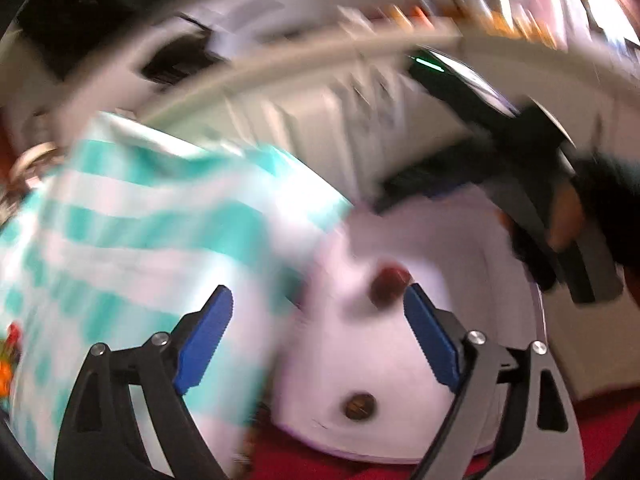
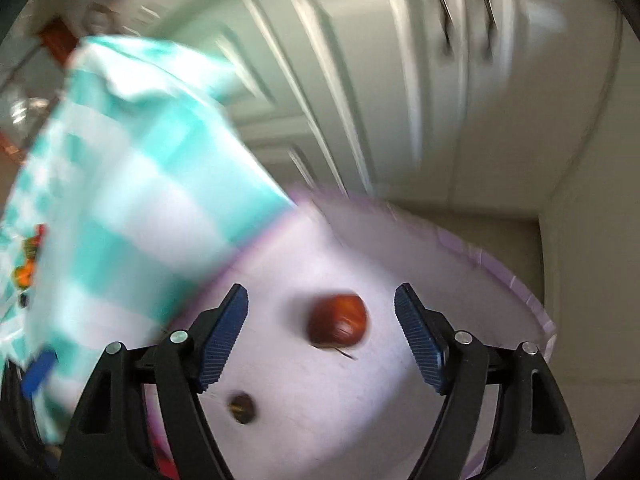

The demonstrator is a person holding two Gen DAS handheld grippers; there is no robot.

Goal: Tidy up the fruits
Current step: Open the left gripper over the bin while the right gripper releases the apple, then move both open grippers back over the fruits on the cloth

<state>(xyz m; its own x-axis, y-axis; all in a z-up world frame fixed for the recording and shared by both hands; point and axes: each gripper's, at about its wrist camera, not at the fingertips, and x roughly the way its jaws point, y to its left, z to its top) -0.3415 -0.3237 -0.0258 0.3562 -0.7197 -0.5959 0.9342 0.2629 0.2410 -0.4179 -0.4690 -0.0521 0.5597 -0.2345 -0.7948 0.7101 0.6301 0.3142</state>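
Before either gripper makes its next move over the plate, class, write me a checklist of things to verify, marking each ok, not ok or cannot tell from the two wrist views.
1. Left gripper empty, jaws apart: ok.
2. Right gripper empty, jaws apart: ok.
3. Red-brown fruit lies on the purple plate, touching neither blue pad: ok.
4. Small brown fruit also on the plate, apart from the larger one: ok.
5. Plate free of clutter: not ok; the teal checked bag overlaps its left rim.
6. What kind of fruit each is: cannot tell, both views are blurred.
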